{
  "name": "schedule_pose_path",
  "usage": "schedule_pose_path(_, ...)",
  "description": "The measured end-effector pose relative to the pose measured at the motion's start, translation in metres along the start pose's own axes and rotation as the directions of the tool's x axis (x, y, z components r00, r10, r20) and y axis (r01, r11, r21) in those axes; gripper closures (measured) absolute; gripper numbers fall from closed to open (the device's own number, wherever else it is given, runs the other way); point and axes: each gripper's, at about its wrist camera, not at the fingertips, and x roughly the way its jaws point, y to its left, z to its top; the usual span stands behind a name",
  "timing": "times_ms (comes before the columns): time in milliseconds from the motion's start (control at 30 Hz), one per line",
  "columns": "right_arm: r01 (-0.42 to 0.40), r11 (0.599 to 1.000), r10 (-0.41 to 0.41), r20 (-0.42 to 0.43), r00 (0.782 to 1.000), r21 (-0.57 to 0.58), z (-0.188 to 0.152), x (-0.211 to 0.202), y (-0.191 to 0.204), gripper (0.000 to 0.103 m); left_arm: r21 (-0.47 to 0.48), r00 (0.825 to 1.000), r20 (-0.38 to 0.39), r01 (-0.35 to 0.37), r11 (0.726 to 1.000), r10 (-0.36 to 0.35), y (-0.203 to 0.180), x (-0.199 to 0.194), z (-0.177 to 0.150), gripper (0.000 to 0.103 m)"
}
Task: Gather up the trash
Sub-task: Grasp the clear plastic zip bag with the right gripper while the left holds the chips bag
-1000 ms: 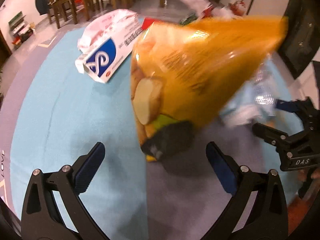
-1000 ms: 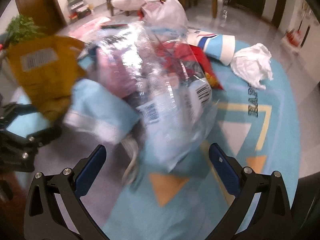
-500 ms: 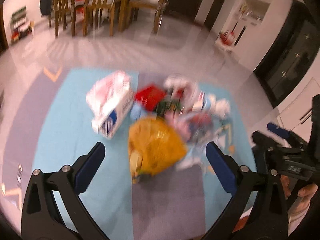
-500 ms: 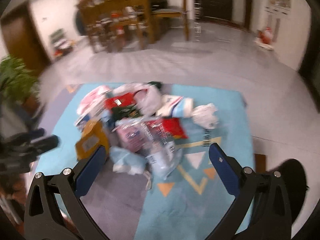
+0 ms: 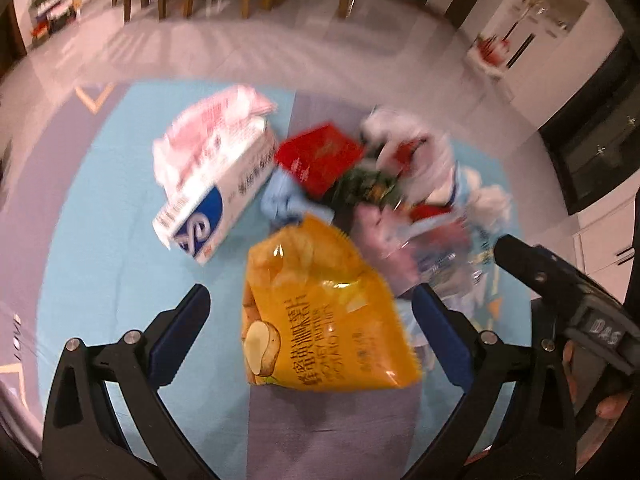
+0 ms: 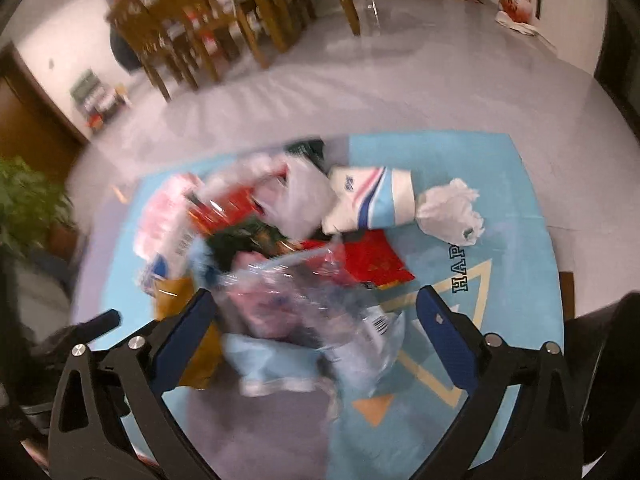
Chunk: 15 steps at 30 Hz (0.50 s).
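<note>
A heap of trash lies on a light blue rug (image 5: 100, 248). In the left wrist view an orange chip bag (image 5: 320, 312) is nearest, between the fingers of my open left gripper (image 5: 310, 328), which hovers above it. Behind it are a white and blue carton (image 5: 216, 200), a red packet (image 5: 320, 156) and a green wrapper (image 5: 364, 190). My right gripper (image 6: 316, 336) is open over a clear plastic bag (image 6: 304, 312) and a light blue cloth (image 6: 276, 364). A paper cup (image 6: 368, 200) and crumpled white paper (image 6: 450, 212) lie further back.
A wooden dining table and chairs (image 6: 208, 24) stand on the grey tile floor behind the rug. A potted plant (image 6: 28, 208) is at the left. Dark cabinets (image 5: 600, 128) line the right wall. A hand (image 5: 600, 400) holds the other gripper at the right.
Both grippers rose away from the heap, then dropped back toward it. The chip bag now lies flat between the left fingers, and the plastic bag sits closer under the right.
</note>
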Motion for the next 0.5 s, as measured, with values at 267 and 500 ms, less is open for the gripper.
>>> schedule_pose_path(267, 0.019, 1.0, -0.02, -0.077, 0.997, -0.007, -0.001, 0.045, -0.001, 0.011, -0.116, 0.993, -0.095, 0.052, 0.992, -0.063, 0.022, 0.029, -0.003, 0.005)
schedule_pose_path(500, 0.075, 0.996, -0.081, -0.121, 0.989, -0.052, -0.009, 0.051, 0.002, 0.063, -0.08, 0.994, -0.064, 0.087, 0.993, -0.092, 0.022, 0.016, -0.012, 0.029)
